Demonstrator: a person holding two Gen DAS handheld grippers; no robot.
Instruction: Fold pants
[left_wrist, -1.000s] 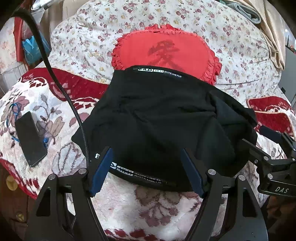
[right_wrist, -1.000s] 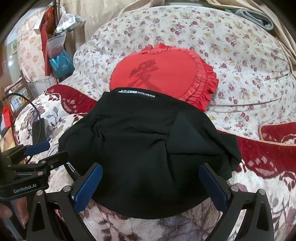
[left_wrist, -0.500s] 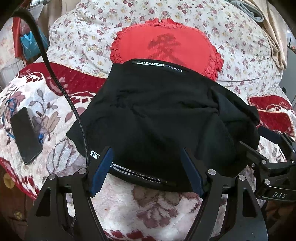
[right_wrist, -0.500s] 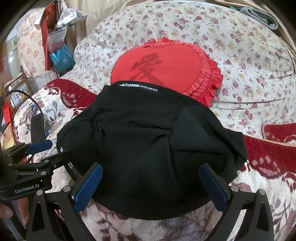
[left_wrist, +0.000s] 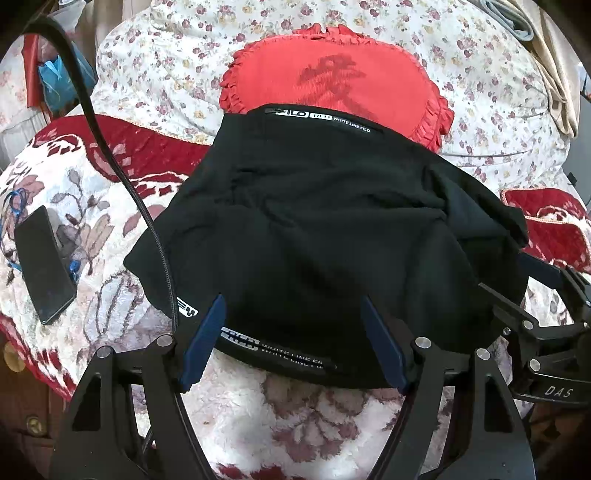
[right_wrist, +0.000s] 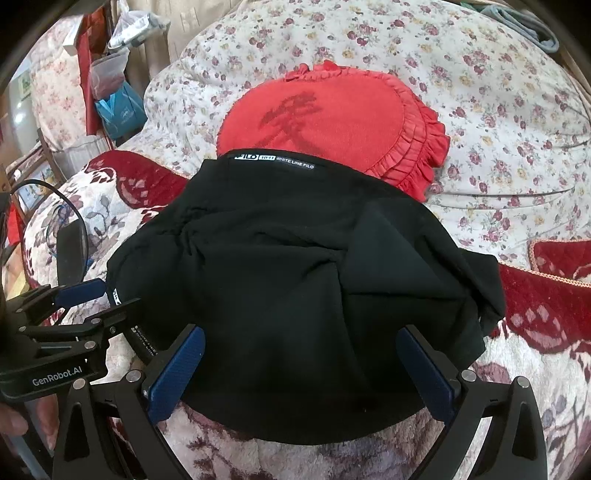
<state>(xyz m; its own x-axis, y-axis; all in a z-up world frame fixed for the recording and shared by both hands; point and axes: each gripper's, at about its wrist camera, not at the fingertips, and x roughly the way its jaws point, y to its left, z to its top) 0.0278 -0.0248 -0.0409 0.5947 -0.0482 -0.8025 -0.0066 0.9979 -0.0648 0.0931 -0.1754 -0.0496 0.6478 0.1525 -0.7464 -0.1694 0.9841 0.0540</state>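
Black pants (left_wrist: 325, 240) lay folded in a heap on the floral blanket (left_wrist: 314, 424), near edge between the spread jaws of both the left gripper (left_wrist: 295, 339) and right gripper (right_wrist: 306, 373), neither gripping. Far waistband overlapped a red cushion (left_wrist: 332, 81).

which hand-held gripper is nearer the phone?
Left. The left hand-held gripper sits at the pants' near edge beside the phone; the right hand-held gripper is farther along that edge.

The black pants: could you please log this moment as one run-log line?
black pants: folded, on floral blanket, top edge over red cushion | left hand-held gripper: open | right hand-held gripper: open
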